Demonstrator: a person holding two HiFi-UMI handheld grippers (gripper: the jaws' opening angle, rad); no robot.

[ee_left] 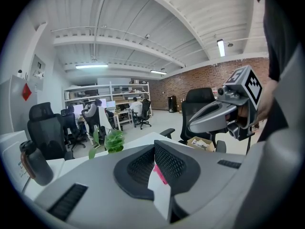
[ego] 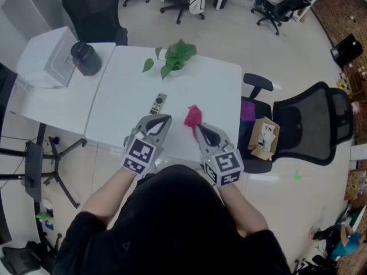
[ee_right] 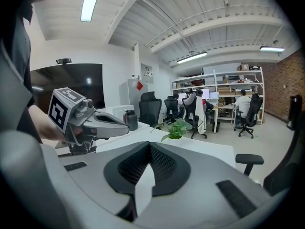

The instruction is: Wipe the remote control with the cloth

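The dark remote control (ego: 159,103) lies on the white table (ego: 218,85), near its front half. A crumpled pink-red cloth (ego: 193,116) lies just right of it. Held above the table's near edge, my left gripper (ego: 166,119) is shut and empty, its tip a little nearer me than the remote. My right gripper (ego: 198,128) is also shut and empty, its tip close to the cloth's near side. In the left gripper view the jaws (ee_left: 155,145) meet and a sliver of the pink cloth (ee_left: 160,173) shows below them. The right gripper view shows its closed jaws (ee_right: 150,145) with nothing between them.
A potted green plant (ego: 175,56) stands at the table's far edge. On the adjoining table to the left are a black jug (ego: 86,59) and a white box (ego: 49,56). A black office chair (ego: 309,125) and a cardboard box (ego: 262,137) stand to the right.
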